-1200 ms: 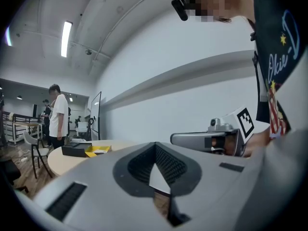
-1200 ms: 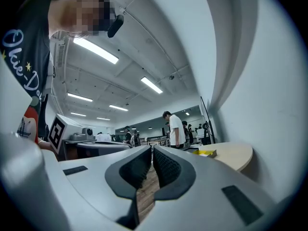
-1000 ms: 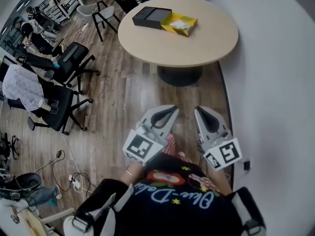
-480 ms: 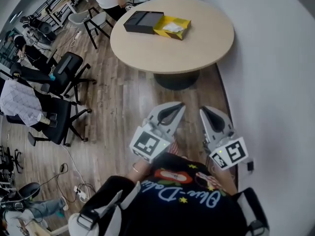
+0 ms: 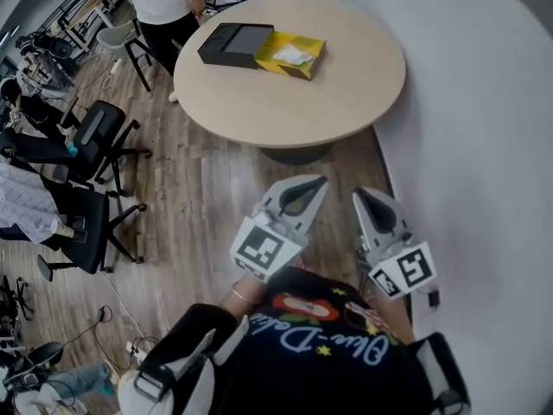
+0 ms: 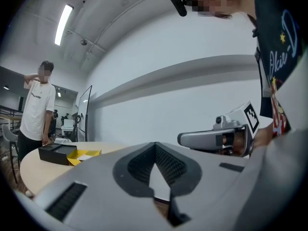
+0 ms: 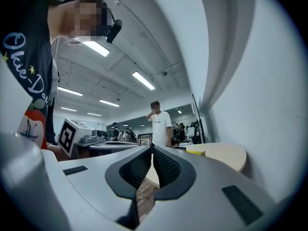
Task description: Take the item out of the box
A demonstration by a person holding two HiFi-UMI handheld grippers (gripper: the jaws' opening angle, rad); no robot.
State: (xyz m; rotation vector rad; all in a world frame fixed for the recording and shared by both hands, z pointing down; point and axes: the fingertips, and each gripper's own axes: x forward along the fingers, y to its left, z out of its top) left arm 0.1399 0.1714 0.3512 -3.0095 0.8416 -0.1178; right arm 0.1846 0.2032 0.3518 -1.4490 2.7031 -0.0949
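Left claw (image 5: 320,181), right claw (image 5: 358,194): jaws together, nothing between, near the body. Yellow box (image 5: 316,52) holding white item (image 5: 291,55): on far worktop (image 5: 328,98), well apart from both claws.

On the table (image 5: 346,102) (its far-left part), the box (image 5: 313,50), 1 item (image 5: 292,55) inside, touches a case (image 5: 226,44) on its left.

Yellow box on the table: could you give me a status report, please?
Left gripper and right gripper shut, empty, short of table. Yellow box open, white item inside. Person standing beyond table.
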